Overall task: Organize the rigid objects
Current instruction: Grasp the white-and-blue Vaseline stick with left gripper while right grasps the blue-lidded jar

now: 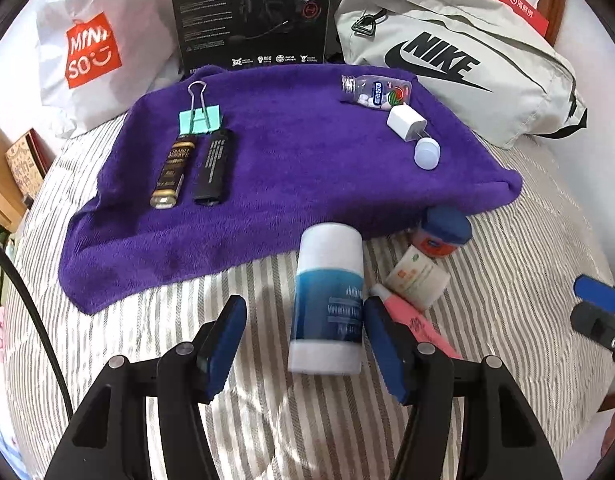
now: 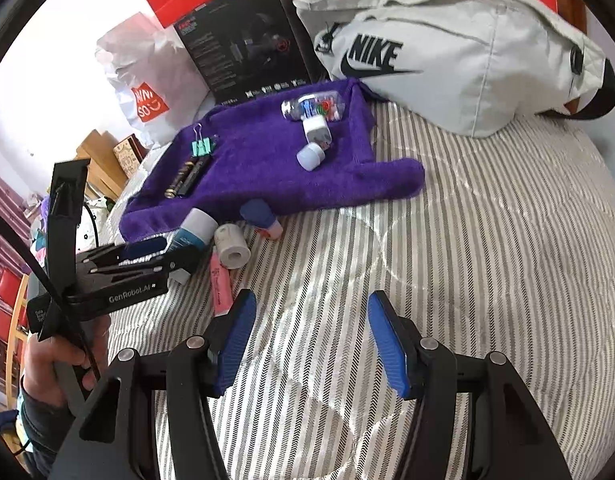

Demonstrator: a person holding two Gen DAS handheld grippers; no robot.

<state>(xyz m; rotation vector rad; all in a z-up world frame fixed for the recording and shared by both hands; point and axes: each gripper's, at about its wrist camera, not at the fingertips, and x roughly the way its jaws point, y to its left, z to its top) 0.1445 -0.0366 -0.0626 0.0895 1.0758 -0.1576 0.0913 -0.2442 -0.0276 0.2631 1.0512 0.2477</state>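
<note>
Left gripper [image 1: 305, 344] is straddling the blue-and-white bottle [image 1: 327, 300] lying on the bed [image 1: 507, 280] beside the purple towel [image 1: 287, 168], jaws spread, not yet pinching. Right gripper [image 2: 311, 344] is hanging spread over bare bedding. Next, probably: closing on the bottle, then lifting it onto the towel.

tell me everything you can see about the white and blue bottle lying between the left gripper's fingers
The white and blue bottle is a plastic-looking cylinder, white at both ends with a blue label band carrying white print, blurred. It lies on its side on the striped bedding, far end at the purple towel edge. The open left gripper brackets it without a visible clamp; the right finger sits near its side. A pink tube lies just right.
</note>
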